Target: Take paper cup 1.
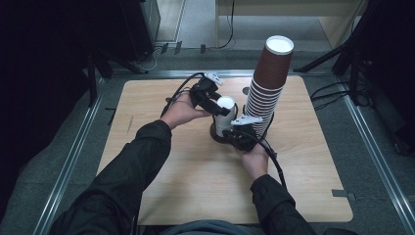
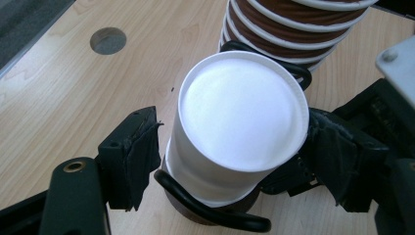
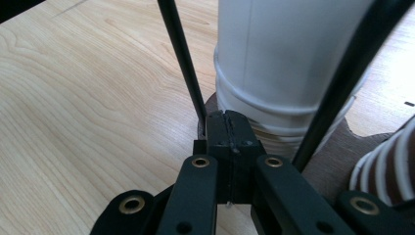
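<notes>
A white paper cup (image 1: pixel 225 105) (image 2: pixel 242 112) stands upside down on a short white cup stack (image 3: pixel 284 58), inside a black wire holder (image 2: pixel 210 210) (image 3: pixel 181 58) on a brown base (image 3: pixel 337 156). My left gripper (image 1: pixel 221 108) (image 2: pixel 235 156) straddles the top cup from the left. One pad (image 2: pixel 333 156) touches the cup's rim. The other pad (image 2: pixel 139 156) stands a sliver off its wall. My right gripper (image 1: pixel 234 134) (image 3: pixel 227 122) sits low at the near side of the base. Its jaws are shut together, tips against the base's edge beside a wire.
A tall leaning stack of upside-down brown cups (image 1: pixel 266 83) (image 2: pixel 293 29) (image 3: pixel 386 166) stands right behind the holder. The wooden table (image 1: pixel 171 171) has a round hole (image 1: pixel 245 90) (image 2: pixel 107 40) near its far edge. Both forearms reach in from the near side.
</notes>
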Demonstrator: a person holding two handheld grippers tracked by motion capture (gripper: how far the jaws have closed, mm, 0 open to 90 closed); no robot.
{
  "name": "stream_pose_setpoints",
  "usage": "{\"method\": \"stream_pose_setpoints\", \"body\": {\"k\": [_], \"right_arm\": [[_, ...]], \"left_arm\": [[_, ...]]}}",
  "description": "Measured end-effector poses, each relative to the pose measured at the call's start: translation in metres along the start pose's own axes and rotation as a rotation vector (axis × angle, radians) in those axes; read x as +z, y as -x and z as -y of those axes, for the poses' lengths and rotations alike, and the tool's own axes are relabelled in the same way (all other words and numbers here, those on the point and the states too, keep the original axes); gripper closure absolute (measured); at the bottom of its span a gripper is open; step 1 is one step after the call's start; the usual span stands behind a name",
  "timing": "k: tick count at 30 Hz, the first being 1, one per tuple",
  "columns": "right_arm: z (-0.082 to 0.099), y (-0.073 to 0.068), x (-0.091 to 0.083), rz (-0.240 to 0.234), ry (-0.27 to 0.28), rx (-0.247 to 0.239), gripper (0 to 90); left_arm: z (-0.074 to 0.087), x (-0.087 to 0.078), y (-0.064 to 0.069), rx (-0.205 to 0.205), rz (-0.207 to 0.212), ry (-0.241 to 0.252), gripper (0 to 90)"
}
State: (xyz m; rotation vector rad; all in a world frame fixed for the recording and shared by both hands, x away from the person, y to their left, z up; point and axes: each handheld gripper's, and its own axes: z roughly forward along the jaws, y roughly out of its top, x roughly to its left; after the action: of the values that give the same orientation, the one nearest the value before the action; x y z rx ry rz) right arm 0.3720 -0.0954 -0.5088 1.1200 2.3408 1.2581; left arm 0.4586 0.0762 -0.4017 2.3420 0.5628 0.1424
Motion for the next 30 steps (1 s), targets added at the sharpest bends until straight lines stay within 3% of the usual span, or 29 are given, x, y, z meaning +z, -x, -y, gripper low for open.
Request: {"method": "stream_pose_setpoints", "body": {"k": [3, 7, 16, 30], "right_arm": [[0.0, -0.001, 0.001, 0.005, -0.001, -0.004, 89.3], [0.0, -0.001, 0.003, 0.006, 0.002, 0.001, 89.3], [0.001, 0.0, 0.005, 0.003, -0.003, 0.004, 89.3], [0.0, -0.001, 0.004, 0.013, 0.01, 0.007, 89.3]], "left_arm": [[-0.002, 0.001, 0.001, 0.006, -0.006, -0.011, 24.9], [-0.005, 0.0, 0.003, 0.024, -0.012, -0.01, 33.0], [-0.007, -0.003, 0.006, 0.028, -0.038, -0.009, 34.5], [-0.028, -0.029, 0.014, 0.054, -0.058, 0.018, 34.8]]}}
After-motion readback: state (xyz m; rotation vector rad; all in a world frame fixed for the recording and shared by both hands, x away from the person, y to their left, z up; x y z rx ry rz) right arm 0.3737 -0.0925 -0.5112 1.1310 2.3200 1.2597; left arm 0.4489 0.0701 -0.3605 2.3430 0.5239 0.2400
